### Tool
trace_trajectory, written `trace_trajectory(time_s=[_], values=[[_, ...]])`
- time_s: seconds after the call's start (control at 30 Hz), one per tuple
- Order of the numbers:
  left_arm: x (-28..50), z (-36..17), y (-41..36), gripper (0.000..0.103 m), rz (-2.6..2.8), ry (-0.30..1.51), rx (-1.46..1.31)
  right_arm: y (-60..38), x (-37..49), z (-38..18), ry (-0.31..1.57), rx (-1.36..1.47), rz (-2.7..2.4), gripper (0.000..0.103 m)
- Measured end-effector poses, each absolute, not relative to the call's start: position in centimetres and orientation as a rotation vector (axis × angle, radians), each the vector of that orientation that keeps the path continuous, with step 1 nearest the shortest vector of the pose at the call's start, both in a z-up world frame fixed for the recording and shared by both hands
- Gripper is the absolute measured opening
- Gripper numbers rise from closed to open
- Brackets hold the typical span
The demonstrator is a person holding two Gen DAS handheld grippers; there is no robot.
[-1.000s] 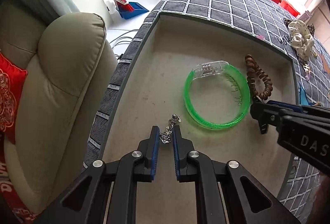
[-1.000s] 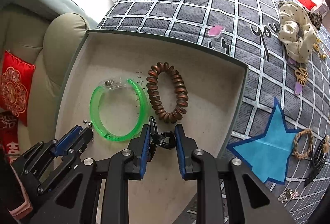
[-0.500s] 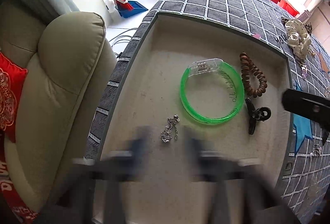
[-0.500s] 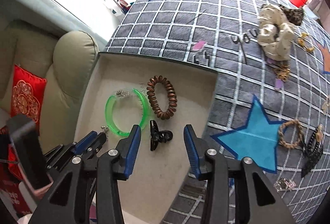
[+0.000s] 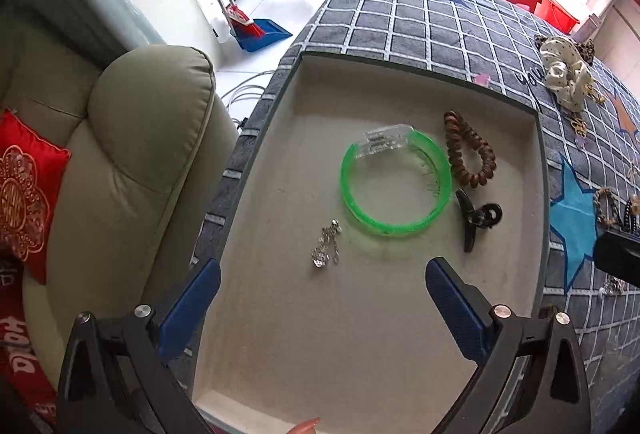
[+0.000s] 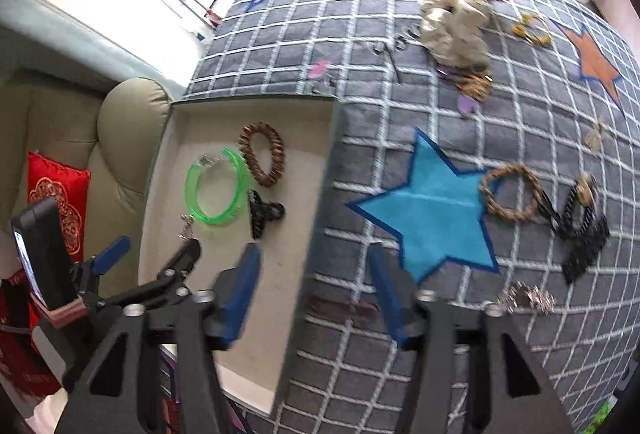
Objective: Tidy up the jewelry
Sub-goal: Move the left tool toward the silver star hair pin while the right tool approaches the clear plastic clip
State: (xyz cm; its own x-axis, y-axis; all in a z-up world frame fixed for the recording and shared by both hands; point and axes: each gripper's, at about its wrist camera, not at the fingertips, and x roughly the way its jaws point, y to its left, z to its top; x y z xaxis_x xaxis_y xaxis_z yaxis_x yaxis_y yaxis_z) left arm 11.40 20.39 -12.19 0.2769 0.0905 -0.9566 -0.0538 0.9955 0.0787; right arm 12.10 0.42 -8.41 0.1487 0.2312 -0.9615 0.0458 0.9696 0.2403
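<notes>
Both claws have let go and pulled back wide open, the left claw [image 5: 322, 294] leaving the silver chain [image 5: 326, 248] and the right claw [image 6: 314, 284] the black hair clip [image 6: 264, 214] in the tray [image 5: 400, 354], so other pieces on the blanket [image 6: 400, 74] wait.

Grey grid-patterned cloth surface [image 6: 400, 354] with beige tray [image 5: 538, 194], cream scrunchie [image 6: 452, 22], braided ring [image 6: 512, 192], black clips [image 6: 584, 230].
</notes>
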Motion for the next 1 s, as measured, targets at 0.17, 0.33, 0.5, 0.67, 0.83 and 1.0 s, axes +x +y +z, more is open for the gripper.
trace_trajectory(time_s=[0.17, 0.33, 0.5, 0.67, 0.83, 1.0], values=[[10.4, -11.5, 19.6, 0.103, 0.115, 1.291, 0.079, -1.9, 10.2, -8.3, 1.434, 0.274, 0.101, 0.08], [9.3, -10.7, 18.4, 0.103, 0.094, 1.3, 0.12, -4.5, 8.0, -8.1, 1.443, 0.307, 0.065, 0.081], [8.7, -10.8, 17.7, 0.103, 0.075, 1.342, 0.109, -7.2, 5.8, -7.5, 1.434, 0.341, 0.018, 0.089], [7.7, -10.1, 16.0, 0.103, 0.015, 1.345, 0.113, -10.3, 3.6, -7.3, 1.436, 0.375, -0.039, 0.089], [6.9, -8.7, 13.2, 0.103, -0.058, 1.321, 0.144, -13.4, 1.5, -7.1, 1.445, 0.406, -0.1, 0.089], [6.9, -7.7, 10.0, 0.103, -0.129, 1.315, 0.156, -16.1, -0.4, -7.1, 1.455, 0.427, -0.159, 0.089]])
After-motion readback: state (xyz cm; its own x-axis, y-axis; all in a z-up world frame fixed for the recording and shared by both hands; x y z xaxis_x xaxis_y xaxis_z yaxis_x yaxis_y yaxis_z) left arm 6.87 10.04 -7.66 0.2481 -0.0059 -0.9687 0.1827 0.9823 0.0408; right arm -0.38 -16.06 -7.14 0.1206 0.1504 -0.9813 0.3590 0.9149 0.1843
